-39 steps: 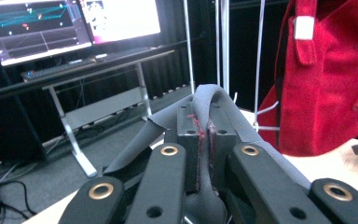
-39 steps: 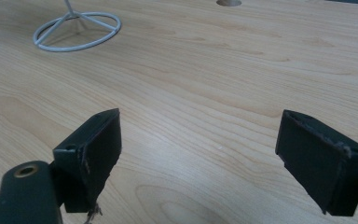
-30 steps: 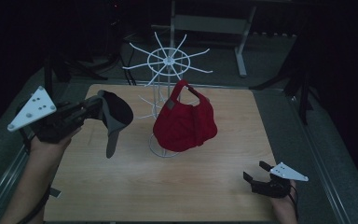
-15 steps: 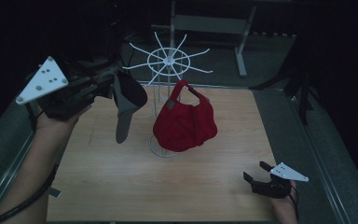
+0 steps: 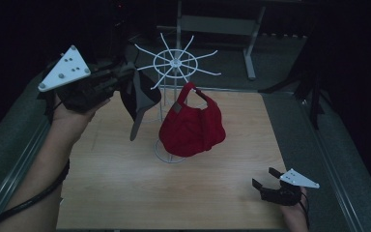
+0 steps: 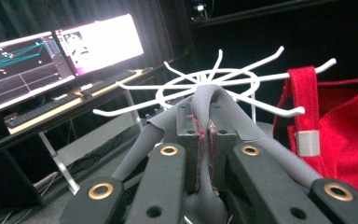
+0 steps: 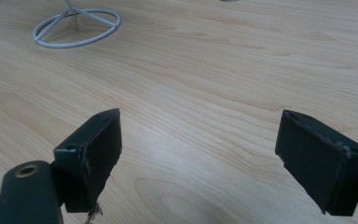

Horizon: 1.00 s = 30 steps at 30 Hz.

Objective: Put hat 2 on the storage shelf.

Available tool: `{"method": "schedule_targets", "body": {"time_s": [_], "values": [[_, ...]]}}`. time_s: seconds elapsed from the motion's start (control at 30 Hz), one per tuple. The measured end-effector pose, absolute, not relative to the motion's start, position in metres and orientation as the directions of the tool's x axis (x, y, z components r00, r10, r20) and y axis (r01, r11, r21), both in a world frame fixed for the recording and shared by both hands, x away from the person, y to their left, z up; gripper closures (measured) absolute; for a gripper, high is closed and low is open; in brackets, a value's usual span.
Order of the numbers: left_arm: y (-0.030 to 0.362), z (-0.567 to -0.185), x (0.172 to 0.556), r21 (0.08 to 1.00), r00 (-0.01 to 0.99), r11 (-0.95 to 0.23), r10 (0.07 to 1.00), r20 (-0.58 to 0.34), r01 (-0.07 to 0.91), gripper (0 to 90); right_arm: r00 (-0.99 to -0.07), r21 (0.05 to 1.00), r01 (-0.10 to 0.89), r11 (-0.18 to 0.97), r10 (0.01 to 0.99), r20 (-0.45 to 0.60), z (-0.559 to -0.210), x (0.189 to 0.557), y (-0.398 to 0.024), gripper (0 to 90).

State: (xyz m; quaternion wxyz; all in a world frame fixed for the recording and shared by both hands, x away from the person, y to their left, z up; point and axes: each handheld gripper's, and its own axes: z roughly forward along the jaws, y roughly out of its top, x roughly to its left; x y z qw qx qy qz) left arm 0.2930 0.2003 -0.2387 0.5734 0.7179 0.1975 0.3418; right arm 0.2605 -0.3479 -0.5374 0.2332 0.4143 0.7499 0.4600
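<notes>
A white wire rack (image 5: pixel 175 65) with radial hooks stands mid-table on a ring base (image 7: pixel 77 27). A red cap (image 5: pixel 192 126) hangs from one of its right hooks; its strap and grey buckle (image 6: pixel 306 142) show in the left gripper view. My left gripper (image 5: pixel 125 77) is raised at the upper left, shut on the strap of a dark grey cap (image 5: pixel 140 99) that dangles just left of the rack's hooks. In the left gripper view the grey strap (image 6: pixel 207 100) is pinched between the jaws, close before the rack's spokes (image 6: pixel 205 84). My right gripper (image 5: pixel 266 179) rests open low at the table's front right.
The wooden table (image 5: pixel 125 183) has bare room in front and to the left. Lit monitors (image 6: pixel 56 56) on a desk stand beyond the rack in the left gripper view. A metal frame (image 5: pixel 217 24) stands behind the table.
My left gripper has lifted the grey cap up and rightward, from over the table's left side to beside the rack's hooks. The right gripper has stayed still.
</notes>
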Motion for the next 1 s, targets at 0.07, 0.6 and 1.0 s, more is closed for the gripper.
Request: {"method": "schedule_targets", "body": {"time_s": [0.07,0.6,1.0], "values": [[0.198,-0.242,0.294,0.957,0.694,-0.274,0.67,0.264,-0.098,87.2,-0.548,0.883,0.407,0.234,0.836,0.031,-0.537,0.261,-0.348,14.3],[0.196,-0.279,0.299,0.953,0.736,-0.301,0.634,0.237,-0.048,86.8,-0.544,0.885,0.404,0.23,0.838,0.031,-0.537,0.26,-0.35,14.3],[0.201,-0.292,0.295,0.968,0.756,-0.251,0.627,0.184,-0.028,64.6,-0.539,0.887,0.404,0.225,0.842,0.032,-0.536,0.259,-0.352,14.3]]}}
